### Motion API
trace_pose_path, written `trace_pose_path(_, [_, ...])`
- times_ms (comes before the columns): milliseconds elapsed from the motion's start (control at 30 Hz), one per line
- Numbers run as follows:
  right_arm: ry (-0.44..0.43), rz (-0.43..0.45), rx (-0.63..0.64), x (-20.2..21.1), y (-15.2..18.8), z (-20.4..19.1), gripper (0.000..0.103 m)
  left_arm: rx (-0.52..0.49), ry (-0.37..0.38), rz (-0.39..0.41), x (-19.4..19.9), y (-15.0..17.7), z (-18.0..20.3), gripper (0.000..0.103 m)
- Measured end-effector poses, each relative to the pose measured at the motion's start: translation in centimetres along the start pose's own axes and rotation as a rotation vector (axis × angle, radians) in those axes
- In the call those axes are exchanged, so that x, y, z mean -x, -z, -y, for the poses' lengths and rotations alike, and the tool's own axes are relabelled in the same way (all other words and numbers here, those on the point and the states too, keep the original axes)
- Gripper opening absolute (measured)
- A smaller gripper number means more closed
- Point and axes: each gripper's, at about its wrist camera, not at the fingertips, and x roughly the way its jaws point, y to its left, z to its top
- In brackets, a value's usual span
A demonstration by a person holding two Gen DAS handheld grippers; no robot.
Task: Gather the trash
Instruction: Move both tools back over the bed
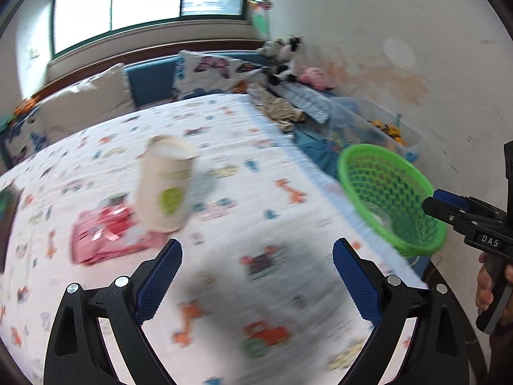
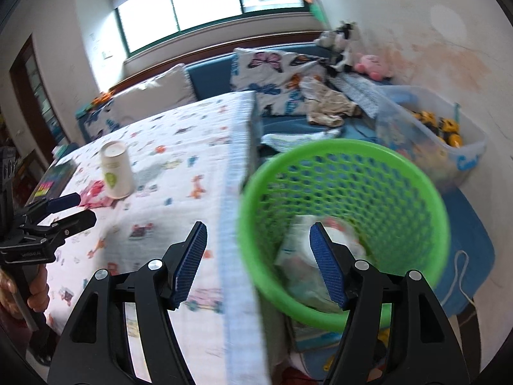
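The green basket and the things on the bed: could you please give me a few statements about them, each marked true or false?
1. The green basket already holds some crumpled wrappers. True.
2. The paper cup lies on its side on the bed. False: it stands mouth down.
3. A pink packet lies on the bed right beside the cup. True.
4. The right claw is shut on a wrapper. False: it is open and holds nothing.
5. The left claw is open and empty. True.
6. The basket stands in the middle of the bed. False: it is off the bed's edge, on the wall side.
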Motion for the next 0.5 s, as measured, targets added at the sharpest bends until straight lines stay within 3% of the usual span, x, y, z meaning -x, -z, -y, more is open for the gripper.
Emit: trace_pose_path(500, [-0.186, -0.042, 0.102, -5.7, -3.3, -10.4, 0.067, 0.149, -0.144, 0.011, 3.6, 2.7, -10.5, 0.092])
